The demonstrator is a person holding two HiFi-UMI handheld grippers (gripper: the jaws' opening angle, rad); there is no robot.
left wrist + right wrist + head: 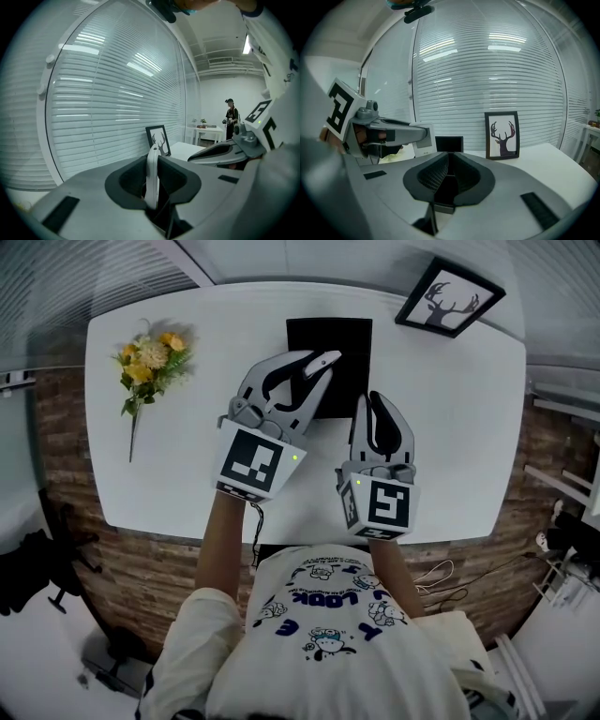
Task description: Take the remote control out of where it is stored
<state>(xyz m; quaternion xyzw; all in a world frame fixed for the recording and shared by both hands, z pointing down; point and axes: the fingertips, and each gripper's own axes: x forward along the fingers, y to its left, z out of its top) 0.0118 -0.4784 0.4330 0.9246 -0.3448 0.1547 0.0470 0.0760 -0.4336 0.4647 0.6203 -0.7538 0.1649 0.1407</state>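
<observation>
A slim white remote control (324, 359) stands edge-on between the jaws of my left gripper (313, 371), which is shut on it. In the left gripper view the remote (152, 180) shows as a thin upright strip pinched between the pads. It is lifted just left of a black box-like holder (350, 341) at the back middle of the white table (187, 493). My right gripper (372, 401) hovers just right of the left one, jaws together with nothing between them. In the right gripper view, the remote (423, 140) and the holder (449, 143) lie ahead to the left.
A bunch of yellow flowers (150, 362) lies at the table's back left. A framed deer picture (450, 296) stands at the back right, in front of window blinds (497, 70). A person (230, 117) stands far off by another table.
</observation>
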